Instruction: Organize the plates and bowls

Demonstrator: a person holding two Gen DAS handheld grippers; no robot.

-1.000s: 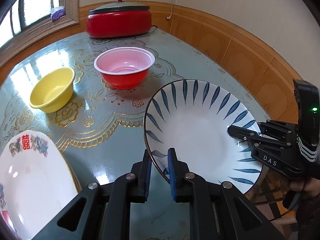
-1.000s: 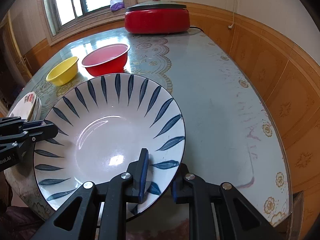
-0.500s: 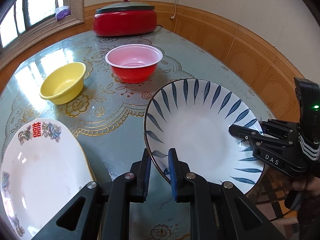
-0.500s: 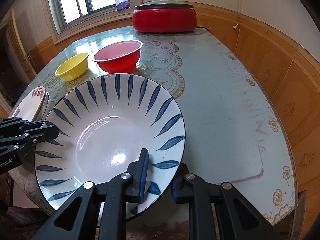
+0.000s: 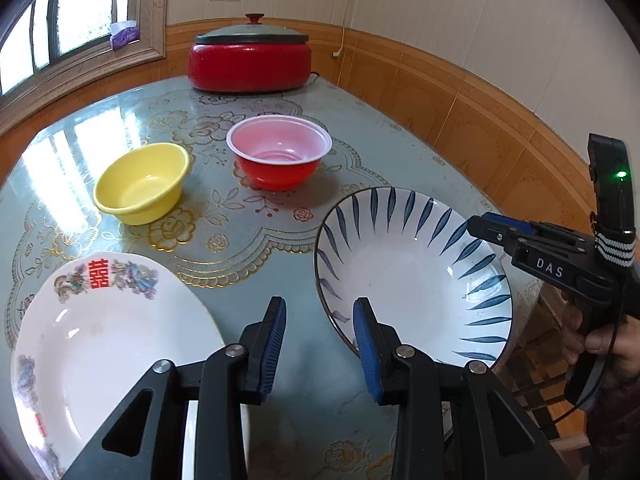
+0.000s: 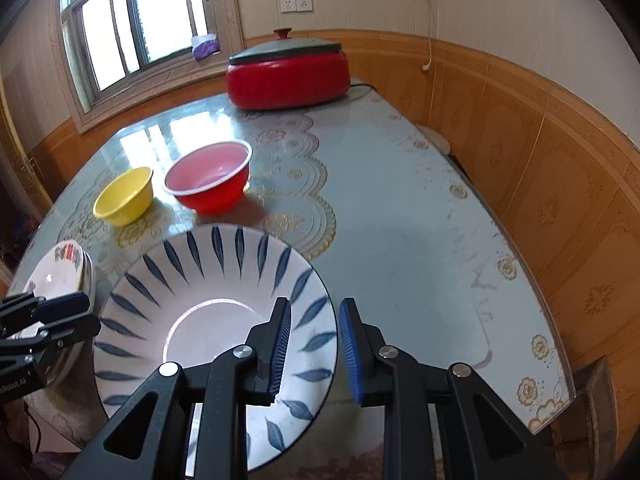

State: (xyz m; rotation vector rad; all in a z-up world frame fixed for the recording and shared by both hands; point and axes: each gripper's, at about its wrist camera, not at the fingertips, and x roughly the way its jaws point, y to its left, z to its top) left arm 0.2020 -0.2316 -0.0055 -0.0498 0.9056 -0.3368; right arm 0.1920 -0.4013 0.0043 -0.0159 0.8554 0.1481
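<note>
A white plate with blue leaf strokes (image 5: 412, 276) (image 6: 208, 320) lies on the table near its front edge. My left gripper (image 5: 320, 340) is at the plate's left rim; its jaws are opening and the pads are off the rim. My right gripper (image 6: 314, 340) straddles the right rim, jaws also opening, with a gap on both sides. From each wrist view the other gripper shows at the plate's far side: the right gripper (image 5: 492, 228) and the left gripper (image 6: 60, 316).
A white plate with a red character (image 5: 100, 340) (image 6: 60, 264) lies left of the blue one. Behind them stand a yellow bowl (image 5: 144, 184) (image 6: 124, 196), a red bowl (image 5: 280, 156) (image 6: 208, 180) and a red lidded cooker (image 5: 250, 60). Wood-panelled wall runs along the table's right side.
Both grippers were shut on the blue-leaf plate's rim; now both have opened, let go and drawn back and up a little. The plate stays on the table.
</note>
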